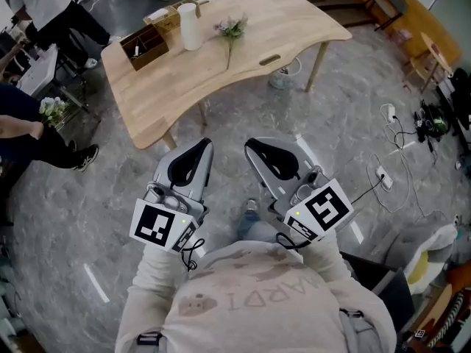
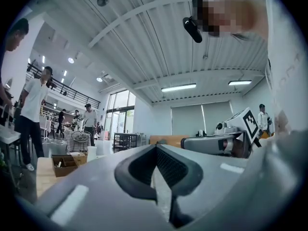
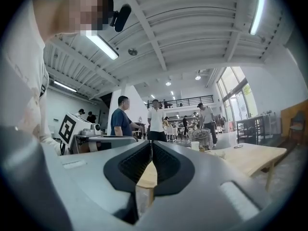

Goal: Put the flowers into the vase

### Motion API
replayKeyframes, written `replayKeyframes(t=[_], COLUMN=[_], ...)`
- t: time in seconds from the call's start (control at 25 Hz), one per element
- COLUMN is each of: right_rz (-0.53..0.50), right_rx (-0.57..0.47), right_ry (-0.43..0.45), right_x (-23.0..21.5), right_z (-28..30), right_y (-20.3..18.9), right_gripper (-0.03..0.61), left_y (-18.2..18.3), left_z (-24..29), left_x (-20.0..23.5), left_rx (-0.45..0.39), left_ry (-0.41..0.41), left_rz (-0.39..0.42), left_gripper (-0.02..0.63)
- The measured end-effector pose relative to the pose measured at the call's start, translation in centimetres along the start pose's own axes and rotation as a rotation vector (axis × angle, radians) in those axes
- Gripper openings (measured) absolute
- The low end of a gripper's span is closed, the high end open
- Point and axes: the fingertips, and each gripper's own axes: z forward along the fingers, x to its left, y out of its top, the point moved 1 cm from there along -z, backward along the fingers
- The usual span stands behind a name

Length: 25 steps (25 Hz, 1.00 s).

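Left gripper (image 1: 199, 149) and right gripper (image 1: 255, 149) — both closed, empty. Grabbing the flowers (image 1: 231, 29) roughly could tip the vase (image 1: 190, 25) up top.

A white vase (image 1: 190, 26), a plain, tall, smooth-sided cylinder, stands upright towards the far side of a light wooden table (image 1: 169, 87), its mouth facing up. The flowers (image 1: 231, 29) are a small sprig of pale blossoms and green leaves on one thin stem. They lie flat on the tabletop near the vase, on its right and not touching it, with the blossoms towards the far edge of the table and the stem running straight back towards the near edge.
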Motion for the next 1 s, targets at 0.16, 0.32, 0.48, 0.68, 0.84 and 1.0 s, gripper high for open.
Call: replayKeyframes(t=[0.16,0.32,0.48,0.68,0.84,1.0], right_rz=[0.002,0.013,0.033,0.063,0.054,0.057], right_rx=[-0.003,-0.01,-0.024,-0.02,-0.017,-0.006], right_ry=[0.012,0.021,0.033,0.049,0.034,-0.002], right_x=[-4.9,-8.7,-11.3,-12.8,-14.7,-17.2], right_z=[1.8,2.6,4.1,5.9,7.9,10.3], right_y=[0.2,-0.1,-0.6,-1.3,-1.2,-1.5], right_gripper=[0.046,0.046,0.046,0.048,0.047,0.048], left_y=[0.0,-0.2,-0.4,-0.9,-1.1,-1.8], left_z=[5.2,9.3,11.6,13.4,15.5,18.2], left_x=[1.4,2.2,3.0,4.8,7.0,9.2], left_rx=[0.0,-0.013,-0.02,0.003,-0.004,0.003], left_ry=[0.001,0.005,0.02,0.034,0.017,-0.029], left_rz=[0.002,-0.021,-0.013,-0.002,-0.01,-0.012], left_gripper=[0.0,0.0,0.0,0.0,0.0,0.0])
